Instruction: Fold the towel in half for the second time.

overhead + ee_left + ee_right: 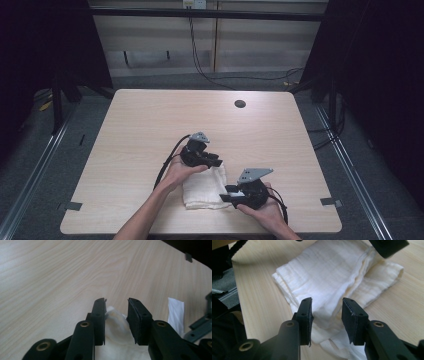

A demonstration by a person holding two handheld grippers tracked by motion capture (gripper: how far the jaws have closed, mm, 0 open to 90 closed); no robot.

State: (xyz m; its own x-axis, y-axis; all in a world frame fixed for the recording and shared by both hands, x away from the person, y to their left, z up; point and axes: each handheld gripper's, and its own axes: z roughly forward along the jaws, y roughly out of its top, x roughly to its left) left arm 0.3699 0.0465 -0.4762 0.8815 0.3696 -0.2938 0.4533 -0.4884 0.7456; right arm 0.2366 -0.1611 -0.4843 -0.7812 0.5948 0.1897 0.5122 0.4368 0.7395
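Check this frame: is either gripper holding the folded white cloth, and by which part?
Nothing is held. Both the left gripper and the right gripper stand open over the folded white cloth, its edge between the jaws but not pinched.

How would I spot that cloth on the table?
Look at the pale wooden table, near its front edge. Between the two black grippers lies a folded white cloth. It is the one soft, white thing there; the rest is bare wood or black hardware.
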